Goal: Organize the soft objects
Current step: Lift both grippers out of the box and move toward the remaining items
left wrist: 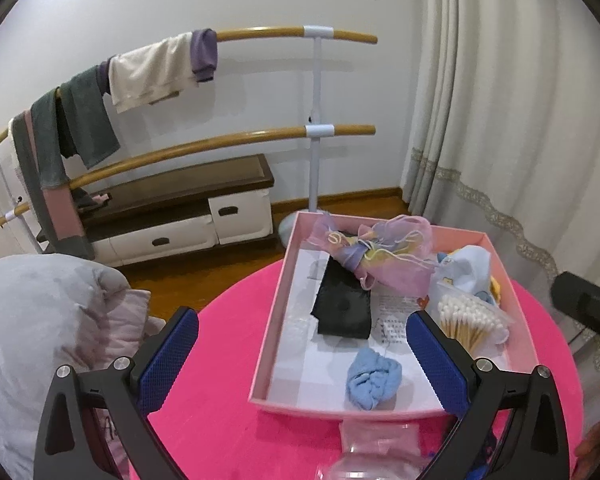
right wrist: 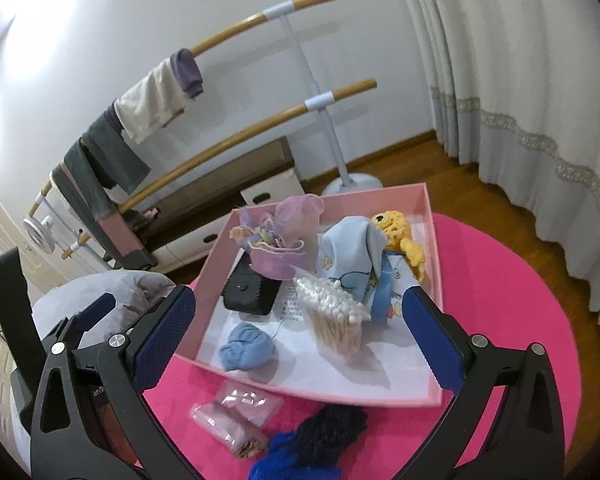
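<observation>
Both of my tools are empty right now: my left hand-held gripper (left wrist: pixel 302 356) has its jaws spread wide with nothing between the blue pads, and my right hand-held gripper (right wrist: pixel 300 334) is just as wide and just as empty. I'm holding both above the near edge of the pink box (right wrist: pixel 434 240), which sits on the round pink bench (right wrist: pixel 500 280). A good share of the sorting looks done to me. Inside the box I can see a rolled light blue sock (right wrist: pixel 246 346) near the front wall, a black pouch (right wrist: pixel 250 294) behind it, a sheer pink and lilac organza bag (right wrist: pixel 284 240) lying partly over the pouch, a pale blue printed cloth (right wrist: pixel 352 256), a yellow knitted toy (right wrist: pixel 398 232) toward the far right corner, and a bag of cotton swabs (right wrist: pixel 334 316) in the middle. What is left, as far as I can judge, lies outside the box on the bench just in front of it: a dark navy and bright blue knitted piece (right wrist: pixel 312 440) and two small clear plastic packets (right wrist: pixel 236 420) beside it. The knitted piece is the obvious soft thing to go in next; whether the packets belong in the box I cannot tell.
</observation>
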The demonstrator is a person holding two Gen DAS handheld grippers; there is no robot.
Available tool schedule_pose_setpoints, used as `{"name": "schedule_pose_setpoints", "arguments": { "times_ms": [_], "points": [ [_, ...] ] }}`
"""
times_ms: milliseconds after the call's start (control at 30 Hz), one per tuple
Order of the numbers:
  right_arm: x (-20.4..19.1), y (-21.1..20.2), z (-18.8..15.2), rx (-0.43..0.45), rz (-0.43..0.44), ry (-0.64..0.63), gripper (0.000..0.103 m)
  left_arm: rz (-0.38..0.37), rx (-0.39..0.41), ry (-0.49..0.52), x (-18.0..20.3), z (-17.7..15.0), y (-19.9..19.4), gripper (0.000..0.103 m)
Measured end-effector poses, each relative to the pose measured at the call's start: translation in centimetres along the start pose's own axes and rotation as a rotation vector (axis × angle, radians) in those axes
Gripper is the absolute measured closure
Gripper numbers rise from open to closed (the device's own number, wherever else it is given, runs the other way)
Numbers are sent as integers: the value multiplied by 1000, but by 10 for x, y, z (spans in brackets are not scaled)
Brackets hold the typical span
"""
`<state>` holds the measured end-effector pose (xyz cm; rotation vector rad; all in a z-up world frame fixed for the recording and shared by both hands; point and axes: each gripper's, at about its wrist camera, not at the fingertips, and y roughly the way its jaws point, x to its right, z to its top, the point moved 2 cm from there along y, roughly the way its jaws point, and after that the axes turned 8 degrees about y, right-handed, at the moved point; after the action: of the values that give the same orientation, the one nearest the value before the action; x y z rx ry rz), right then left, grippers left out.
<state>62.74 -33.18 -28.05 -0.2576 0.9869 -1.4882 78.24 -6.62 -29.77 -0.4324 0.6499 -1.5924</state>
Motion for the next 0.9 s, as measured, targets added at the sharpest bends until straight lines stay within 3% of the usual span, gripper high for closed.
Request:
{"name": "schedule_pose_setpoints", "arguments": {
  "times_ms": [467, 900],
  "points": [
    [-18, -114, -47, 149, -6, -51, 0, 2, 142, -20, -2, -52, -159, 0],
    [-30, -184, -86, 262, -59, -92, 0, -2, 212, -10, 6, -129, -281, 0]
  ]
}}
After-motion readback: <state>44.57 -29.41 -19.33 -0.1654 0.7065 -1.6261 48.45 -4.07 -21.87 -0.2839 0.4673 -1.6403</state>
